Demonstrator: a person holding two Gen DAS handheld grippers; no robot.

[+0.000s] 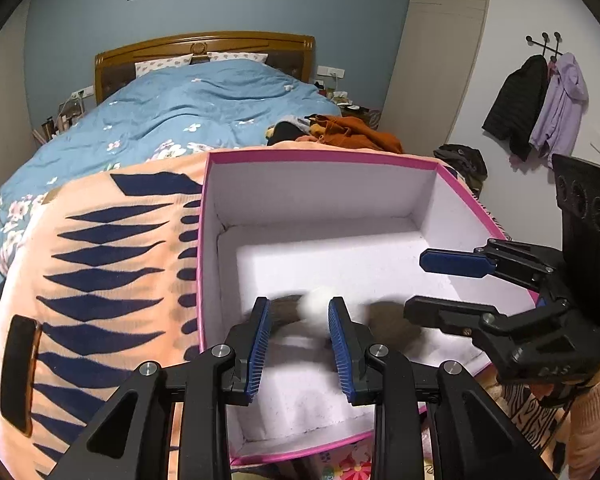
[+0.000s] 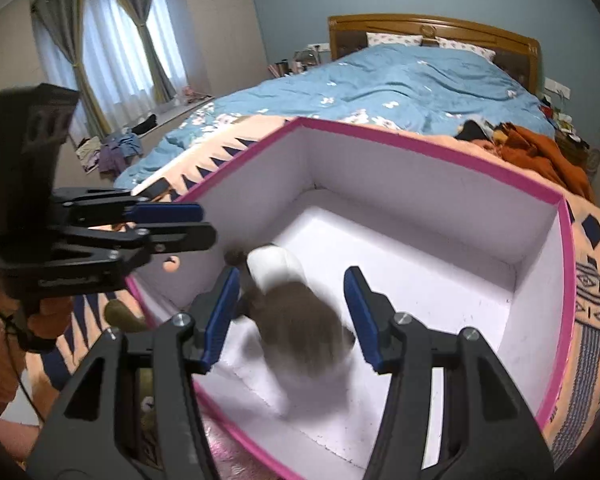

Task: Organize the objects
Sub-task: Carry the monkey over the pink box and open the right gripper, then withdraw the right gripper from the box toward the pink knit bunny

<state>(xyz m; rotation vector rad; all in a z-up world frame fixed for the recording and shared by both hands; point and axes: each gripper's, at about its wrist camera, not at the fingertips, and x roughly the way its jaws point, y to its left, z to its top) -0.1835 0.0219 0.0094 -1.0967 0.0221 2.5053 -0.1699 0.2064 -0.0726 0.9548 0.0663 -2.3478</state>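
Note:
A pink-rimmed white box [image 1: 320,156] stands open on the orange patterned blanket [image 1: 112,264]; it also shows in the right wrist view [image 2: 420,148]. A brown and white plush toy [image 2: 296,312], blurred by motion, is inside the box between and below the right gripper's open fingers, touching neither. It shows in the left wrist view [image 1: 320,304] beyond the left fingers. My left gripper [image 1: 298,344] is open over the box's near edge. My right gripper [image 2: 292,316] is open above the toy and appears from the right in the left wrist view [image 1: 432,284].
A bed with a blue floral duvet [image 1: 188,108] lies behind the box. Orange and dark clothes [image 1: 340,128] are piled at its right edge. Jackets [image 1: 540,108] hang on the wall. A dark phone [image 1: 18,372] lies on the blanket at left. Curtains [image 2: 112,40] cover a window.

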